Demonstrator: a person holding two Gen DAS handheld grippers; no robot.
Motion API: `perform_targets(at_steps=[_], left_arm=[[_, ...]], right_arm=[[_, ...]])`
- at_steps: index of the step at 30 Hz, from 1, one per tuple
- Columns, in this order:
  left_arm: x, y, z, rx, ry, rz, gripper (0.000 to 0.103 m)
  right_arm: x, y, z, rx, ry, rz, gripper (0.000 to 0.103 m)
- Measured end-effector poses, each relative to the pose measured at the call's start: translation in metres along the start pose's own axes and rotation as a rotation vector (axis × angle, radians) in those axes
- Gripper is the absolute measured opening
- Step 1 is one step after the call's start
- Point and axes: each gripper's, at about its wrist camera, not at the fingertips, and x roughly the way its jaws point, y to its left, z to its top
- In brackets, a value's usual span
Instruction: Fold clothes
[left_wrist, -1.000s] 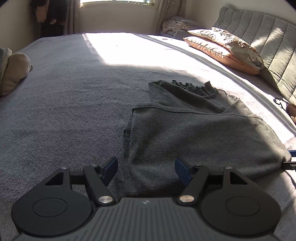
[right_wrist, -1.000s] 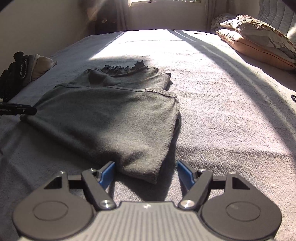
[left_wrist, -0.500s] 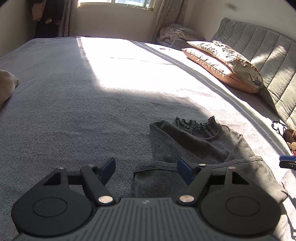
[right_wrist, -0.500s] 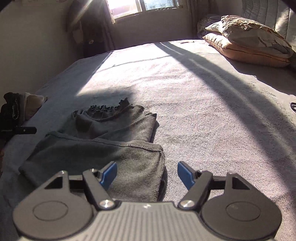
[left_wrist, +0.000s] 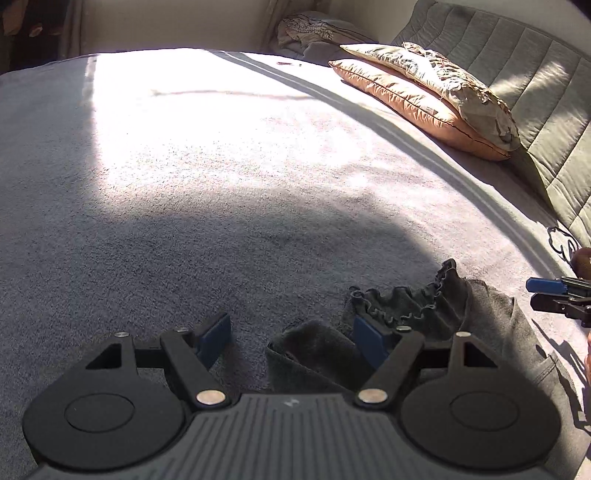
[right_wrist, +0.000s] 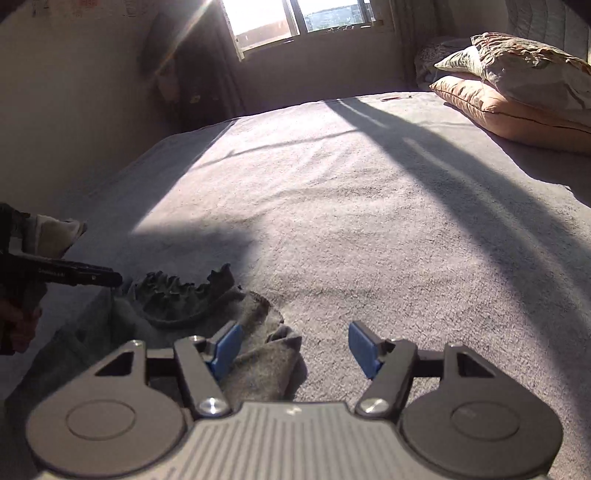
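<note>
Left wrist view looks along the left tool (left_wrist: 291, 338), whose blue-padded fingers stand wide apart with nothing between them; its right finger sits over the near corner of a dark grey garment (left_wrist: 417, 306), though whether pad and cloth touch I cannot tell; the garment lies low on the bed (left_wrist: 184, 184), bunched, with a frilled, gathered edge raised toward the far side; the bed carries a grey, nubby, towel-like cover, half in hard sunlight and half in a rounded shadow; at the right edge of this view the right tool (left_wrist: 554, 293) shows from the side, just beside the garment; farther off, two pillows (left_wrist: 424, 96) are stacked, a patterned cream one on a smooth peach one, against a quilted grey-green headboard (left_wrist: 517, 74) with vertical channels; a thin dark cord (left_wrist: 561, 243) curls near the bed's right edge. Right wrist view shows the right tool (right_wrist: 295, 345) likewise spread wide and holding nothing, its left finger over a folded grey corner of the garment (right_wrist: 192, 302); the left tool (right_wrist: 74, 276) reaches in from the left, its dark tip at the frilled edge; beyond the bed stand a bright window (right_wrist: 295, 18), a plain pale wall and dark hanging clothes (right_wrist: 199, 74) in the corner.
</note>
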Motion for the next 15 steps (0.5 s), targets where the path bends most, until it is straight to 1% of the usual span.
perform_targets(at_steps=[2,3,4,5,6,7,8,9,10,11,13,15], left_arm=[[0.007,-0.001,0.000,0.028,-0.007,-0.018,0.075],[0.009,-0.004,-0.001,0.051,-0.012,-0.021,0.075],[0.011,-0.007,-0.002,0.072,-0.016,-0.023,0.072],[0.011,-0.009,-0.003,0.087,-0.018,-0.026,0.058],[0.010,-0.012,-0.004,0.104,-0.019,-0.038,0.046],[0.010,-0.015,-0.005,0.122,-0.020,-0.050,0.025],[0.009,-0.018,-0.006,0.139,-0.021,-0.063,0.016],[0.008,-0.020,-0.006,0.153,-0.024,-0.069,0.013],[0.004,-0.021,-0.006,0.159,-0.034,-0.061,0.011],[0.001,-0.022,-0.005,0.165,-0.043,-0.052,0.006],[-0.007,-0.023,-0.005,0.176,-0.065,-0.039,0.004],[-0.022,-0.023,-0.005,0.179,-0.108,-0.048,0.003]], right_arm=[[0.013,0.000,0.003,0.010,0.004,0.028,0.067],[0.021,0.001,0.001,0.005,0.026,0.023,0.066],[0.029,0.002,0.000,-0.002,0.046,0.016,0.065],[0.032,0.005,-0.002,-0.024,0.048,0.003,0.061],[0.035,0.008,-0.003,-0.047,0.049,-0.010,0.047],[0.036,0.011,-0.003,-0.070,0.051,-0.019,0.035],[0.035,0.011,-0.001,-0.070,0.054,-0.026,0.009],[0.032,0.011,0.001,-0.062,0.056,-0.018,0.007],[0.028,0.012,0.002,-0.066,0.047,-0.020,0.007],[0.024,0.014,0.002,-0.077,0.041,-0.025,0.006],[0.015,0.020,0.003,-0.107,0.026,-0.039,0.006],[0.000,0.028,0.005,-0.137,-0.007,-0.048,0.006]])
